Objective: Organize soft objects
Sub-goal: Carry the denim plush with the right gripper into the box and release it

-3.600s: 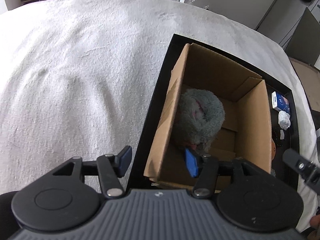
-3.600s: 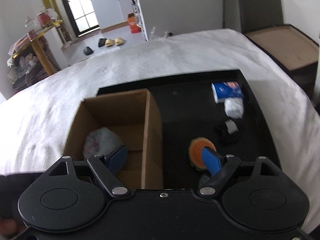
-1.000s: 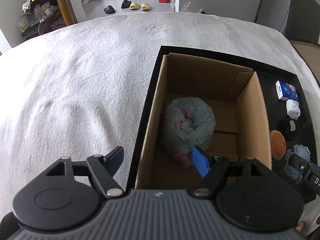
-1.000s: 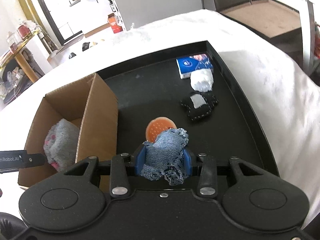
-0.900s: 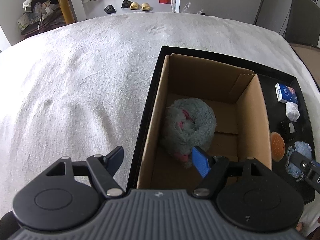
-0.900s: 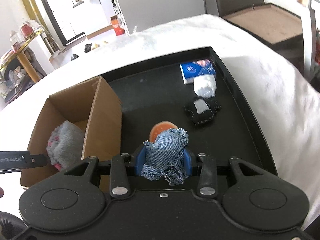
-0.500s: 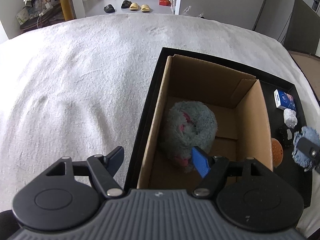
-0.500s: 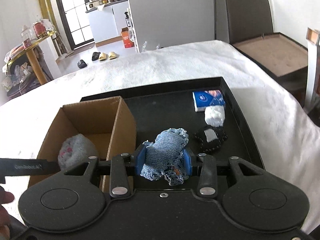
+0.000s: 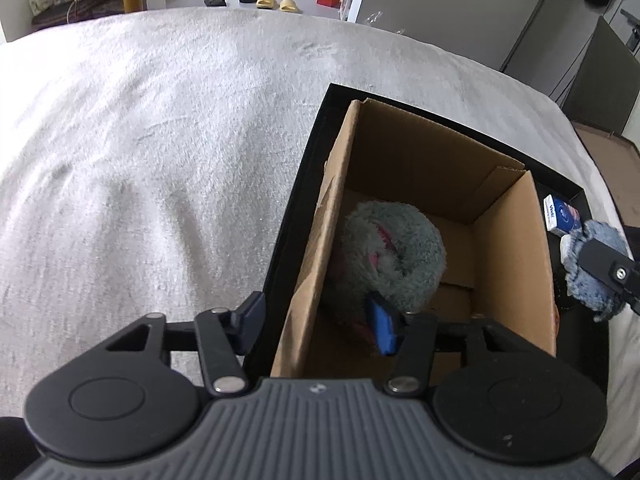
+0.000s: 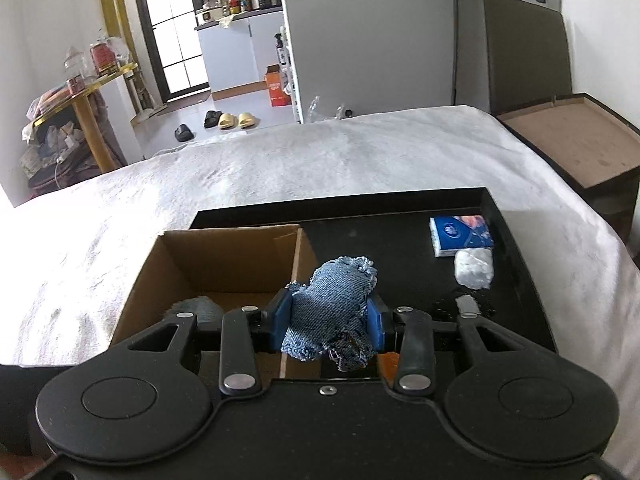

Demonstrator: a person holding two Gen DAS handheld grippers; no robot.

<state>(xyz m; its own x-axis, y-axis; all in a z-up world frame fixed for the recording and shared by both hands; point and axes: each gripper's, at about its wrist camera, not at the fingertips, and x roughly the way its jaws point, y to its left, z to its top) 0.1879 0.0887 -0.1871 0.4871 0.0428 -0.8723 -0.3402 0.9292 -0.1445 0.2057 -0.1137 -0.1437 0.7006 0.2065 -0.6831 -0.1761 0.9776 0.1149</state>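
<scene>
An open cardboard box (image 9: 512,248) stands on a black tray (image 9: 308,160); it also shows in the right wrist view (image 10: 224,264). A grey fluffy soft thing (image 9: 394,252) with pink marks lies inside it. My left gripper (image 9: 316,322) is open and straddles the box's near left wall. My right gripper (image 10: 330,318) is shut on a blue denim piece (image 10: 336,300), held in the air above the box's right wall. The denim piece (image 9: 592,280) also shows at the right edge of the left wrist view.
On the tray (image 10: 384,228) right of the box lie a blue tissue pack (image 10: 460,236), a white wad (image 10: 474,268), a black pad (image 10: 466,306) and an orange round thing (image 10: 388,362), mostly hidden. The tray sits on a white cloth (image 9: 140,140). A brown chest (image 10: 572,148) stands at right.
My right gripper shut on the denim piece, lifted it off the tray and carried it left, to above the box's right wall. My left gripper stayed open at the box's near left wall.
</scene>
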